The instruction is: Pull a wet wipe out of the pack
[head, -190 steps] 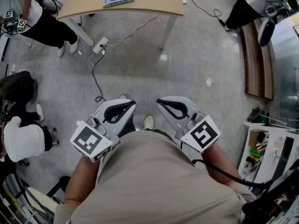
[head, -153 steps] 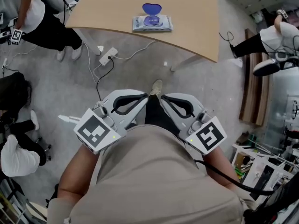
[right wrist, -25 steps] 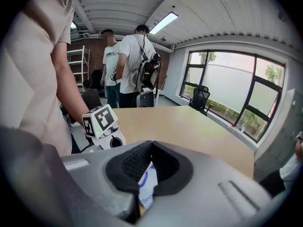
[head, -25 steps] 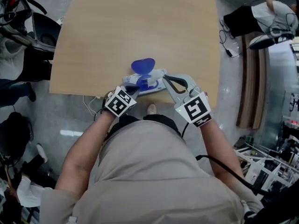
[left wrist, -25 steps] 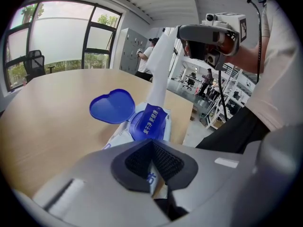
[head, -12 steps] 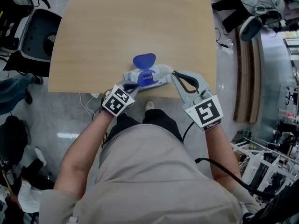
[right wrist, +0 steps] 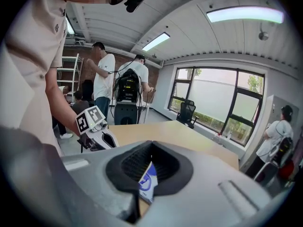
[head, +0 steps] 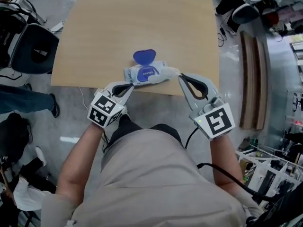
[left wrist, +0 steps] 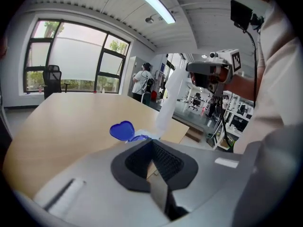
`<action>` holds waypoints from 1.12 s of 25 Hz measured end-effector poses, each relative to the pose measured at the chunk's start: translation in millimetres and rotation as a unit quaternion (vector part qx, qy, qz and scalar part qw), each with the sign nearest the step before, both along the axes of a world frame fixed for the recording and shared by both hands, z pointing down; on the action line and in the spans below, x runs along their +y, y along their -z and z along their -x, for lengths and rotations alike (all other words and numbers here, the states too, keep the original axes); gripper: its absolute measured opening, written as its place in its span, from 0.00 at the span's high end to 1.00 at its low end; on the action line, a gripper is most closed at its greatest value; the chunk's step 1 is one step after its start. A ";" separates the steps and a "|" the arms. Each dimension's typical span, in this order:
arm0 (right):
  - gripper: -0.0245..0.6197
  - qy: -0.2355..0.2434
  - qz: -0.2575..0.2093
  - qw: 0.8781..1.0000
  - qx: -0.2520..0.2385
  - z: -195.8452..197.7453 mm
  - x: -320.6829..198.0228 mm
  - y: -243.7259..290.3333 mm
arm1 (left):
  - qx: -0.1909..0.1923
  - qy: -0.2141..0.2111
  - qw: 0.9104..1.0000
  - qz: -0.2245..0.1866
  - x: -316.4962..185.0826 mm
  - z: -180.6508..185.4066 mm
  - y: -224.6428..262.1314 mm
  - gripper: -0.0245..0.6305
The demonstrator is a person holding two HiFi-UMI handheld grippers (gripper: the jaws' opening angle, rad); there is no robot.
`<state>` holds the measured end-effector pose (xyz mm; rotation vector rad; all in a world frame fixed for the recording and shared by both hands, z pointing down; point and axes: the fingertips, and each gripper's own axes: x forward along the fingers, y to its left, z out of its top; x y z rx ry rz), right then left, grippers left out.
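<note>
**Pack pinched at the near edge, lid open**

- Nearest you: your left gripper (head: 129, 86) has its 2 jaws drawn together at the left corner of the wipe pack (head: 150, 74). A thin grey sliver sits in the gap; I cannot tell whether it is pack film.
- Your right gripper (head: 181, 76) is clamped on the pack's right end. Its own view shows white-and-blue printed film between the pads.
- The pack sits over the near edge of the table (head: 142, 18), between both tips. That likely keeps it within easy reach.
- In the left gripper view a pale band (left wrist: 169, 98) rises from beside the lid to the right gripper's tip. It reads as the gripped end hauled upward, though I cannot rule out a wipe.
- Just beyond, the blue lid (head: 144, 56) stands flipped open, presumably to expose the dispensing slot.
- Judgement: 1 gripper anchors the pack, so the other must free itself for the slot.
- Farther off is bare tabletop.
</note>
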<state>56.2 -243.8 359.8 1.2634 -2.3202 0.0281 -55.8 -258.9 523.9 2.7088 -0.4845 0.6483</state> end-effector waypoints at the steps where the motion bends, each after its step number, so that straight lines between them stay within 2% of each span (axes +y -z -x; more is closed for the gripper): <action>1: 0.96 0.003 -0.007 1.000 -0.007 -4.4 10.3 6.8 | 0.004 0.008 1.000 -0.009 8.3 0.1 13.2 0.96; 7: 0.96 0.024 -0.035 0.997 -0.060 -42.7 90.7 39.9 | 0.030 0.043 0.997 -0.059 90.9 -20.2 94.6 0.96; 11: 0.96 0.038 -0.048 0.994 -0.087 -66.1 158.7 51.7 | 0.067 0.067 0.993 -0.073 167.9 -36.5 147.7 0.96; 14: 0.96 0.042 -0.045 0.994 -0.090 -85.5 202.9 53.6 | 0.077 0.081 0.990 -0.088 219.8 -44.5 176.2 0.96; 16: 0.96 0.050 -0.047 0.992 -0.109 -92.1 228.8 58.3 | 0.080 0.089 0.989 -0.090 251.7 -49.4 193.3 0.96; 21: 0.96 0.054 -0.049 0.990 -0.119 -97.9 284.8 68.4 | 0.085 0.072 0.989 -0.101 310.7 -55.3 223.6 0.96; 28: 0.96 0.024 -0.058 0.991 -0.116 -75.2 345.3 87.8 | 0.099 0.019 0.989 -0.112 362.7 -46.7 244.3 0.96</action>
